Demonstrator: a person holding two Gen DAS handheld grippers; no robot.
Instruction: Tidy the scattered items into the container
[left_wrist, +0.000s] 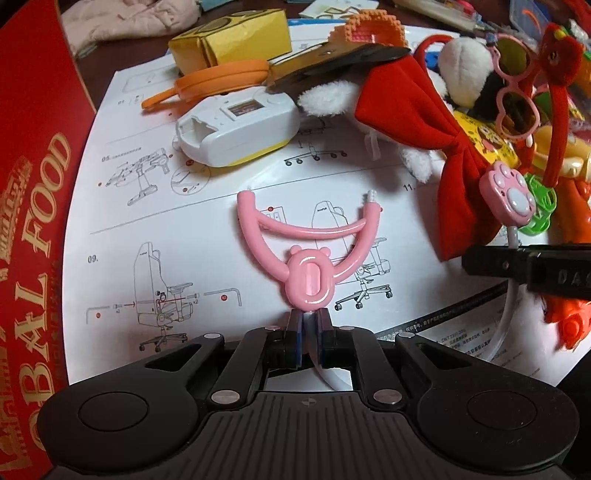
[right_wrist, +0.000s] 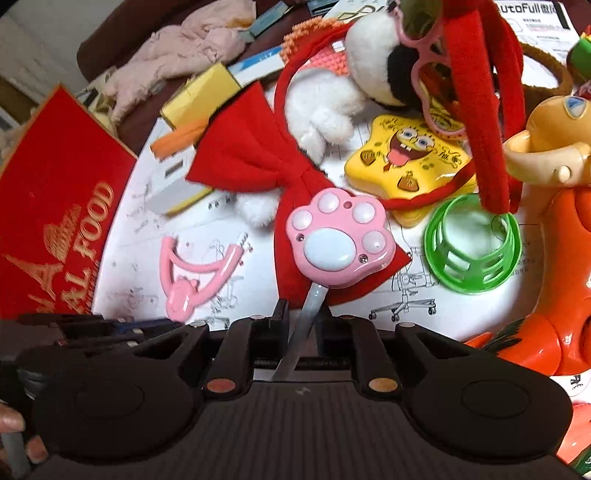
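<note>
The left gripper (left_wrist: 308, 325) points steeply down at a pink Y-shaped toy (left_wrist: 308, 254) with a bear-shaped hub. The toy lies flat on a printed chair-assembly sheet (left_wrist: 207, 236) that covers the surface. Its hub sits directly ahead of the left fingers (left_wrist: 293, 325), touching or almost touching their tips. Its two prongs run straight away from the gripper, so the long axis lies in line with the approach.

The left fingers stand close together with a narrow gap. A thin white strip shows in that gap. Whether the pads press on it or on the hub's tail cannot be told from either view.

The right gripper (right_wrist: 303, 314) is clenched on the pale stem of a pink cat-paw wand (right_wrist: 338, 236). The paw head stands clear above a red bow (right_wrist: 251, 155) and just beside a green ring (right_wrist: 472, 243).

The red box printed "FOOD" (left_wrist: 37, 184) stands at the left edge of the sheet and is judged to be the container. It lies on the left gripper's side, nearer to the Y-shaped toy than to the wand.

Judgement: the next move turns on the left gripper securing the hub end, then carrying the toy sideways to the box. The prongs trail forward and may catch the white device (left_wrist: 236, 129) lying beyond them.
</note>
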